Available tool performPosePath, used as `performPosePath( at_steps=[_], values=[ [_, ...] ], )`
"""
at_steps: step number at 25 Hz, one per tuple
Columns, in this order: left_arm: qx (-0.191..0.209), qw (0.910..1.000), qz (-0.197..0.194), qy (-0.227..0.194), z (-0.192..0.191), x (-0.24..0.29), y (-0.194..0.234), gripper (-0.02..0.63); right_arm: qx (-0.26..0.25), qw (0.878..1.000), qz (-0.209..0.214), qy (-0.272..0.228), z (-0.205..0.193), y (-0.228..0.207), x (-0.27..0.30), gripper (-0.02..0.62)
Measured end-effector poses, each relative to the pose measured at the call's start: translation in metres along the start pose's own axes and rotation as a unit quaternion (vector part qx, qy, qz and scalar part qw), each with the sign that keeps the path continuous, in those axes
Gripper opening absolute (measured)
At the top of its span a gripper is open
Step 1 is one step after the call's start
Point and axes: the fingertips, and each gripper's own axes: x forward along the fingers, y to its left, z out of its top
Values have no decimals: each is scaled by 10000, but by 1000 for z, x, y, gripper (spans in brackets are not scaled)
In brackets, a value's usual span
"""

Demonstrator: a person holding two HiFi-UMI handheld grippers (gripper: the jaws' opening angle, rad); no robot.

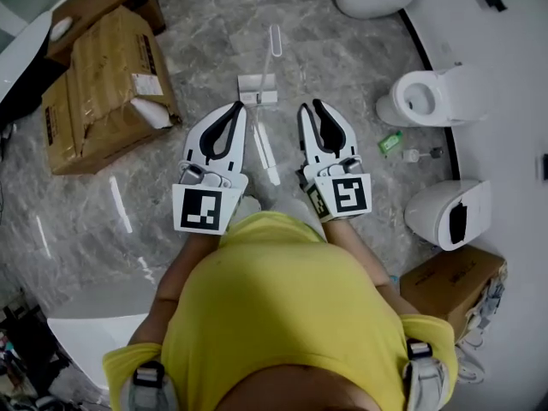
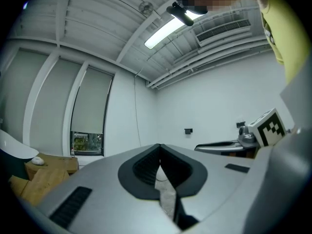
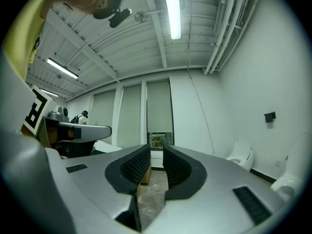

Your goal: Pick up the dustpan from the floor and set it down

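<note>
The white long-handled dustpan (image 1: pixel 258 89) lies on the grey marble floor (image 1: pixel 342 67). Its pan is just ahead of both grippers' tips, and its handle runs back beneath the gap between them. The left gripper (image 1: pixel 237 108) is clenched, tips together, holding nothing. The right gripper (image 1: pixel 311 107) has its jaws slightly parted and is empty. Cardboard boxes (image 1: pixel 103 84) sit out past the left gripper, and toilets (image 1: pixel 428 97) stand out past the right.
</note>
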Motion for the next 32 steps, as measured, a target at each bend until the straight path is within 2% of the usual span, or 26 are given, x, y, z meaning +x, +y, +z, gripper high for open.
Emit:
performPosePath(
  at_steps=[8,14,17,19,26,32],
  values=[
    [-94,9998,-191,69,-9,28,16,2,24,9997,-209,114,-6,-14,22,117],
    [-56,9995,-228,219,-16,59,23,2,2,9983,-154,559,-27,-35,53,130],
    [62,9994,-201,265,-21,81,26,2,99,9993,54,356,-34,-50,75,136],
    [37,9995,-163,285,-25,100,31,2,86,9990,215,394,-41,-61,93,141],
    [40,9995,49,308,-34,169,52,2,7,9937,750,829,-71,-102,158,146],
    [-6,9983,312,499,-50,210,73,2,84,9834,1330,1230,-107,-117,201,149]
  ],
)
